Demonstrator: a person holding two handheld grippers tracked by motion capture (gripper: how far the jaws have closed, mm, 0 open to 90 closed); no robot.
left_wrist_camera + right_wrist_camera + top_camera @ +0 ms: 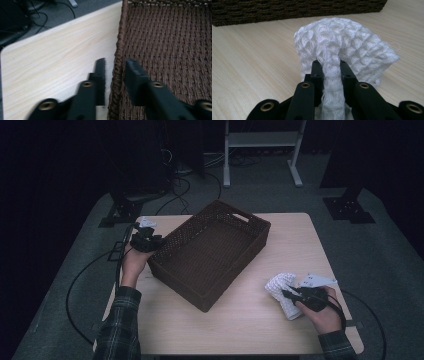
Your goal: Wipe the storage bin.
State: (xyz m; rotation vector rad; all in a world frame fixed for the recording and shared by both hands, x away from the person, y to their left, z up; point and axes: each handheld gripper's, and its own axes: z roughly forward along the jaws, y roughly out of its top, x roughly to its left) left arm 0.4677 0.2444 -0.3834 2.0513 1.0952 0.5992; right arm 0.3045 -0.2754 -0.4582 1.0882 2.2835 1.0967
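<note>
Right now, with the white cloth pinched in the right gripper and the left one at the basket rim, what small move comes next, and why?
Probably lift the right gripper and carry the white cloth toward the basket. Its jaws are shut on a fold of the cloth, which still lies on the table beside the basket. The left gripper straddles the basket's rim with jaws apart, not pressing it.

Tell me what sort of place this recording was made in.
Probably a lab or recording studio, not a home. A lone light wood table stands on grey carpet against dark surroundings, loose cables trail across the floor behind it, and the foot of a white metal stand rises beyond.
</note>
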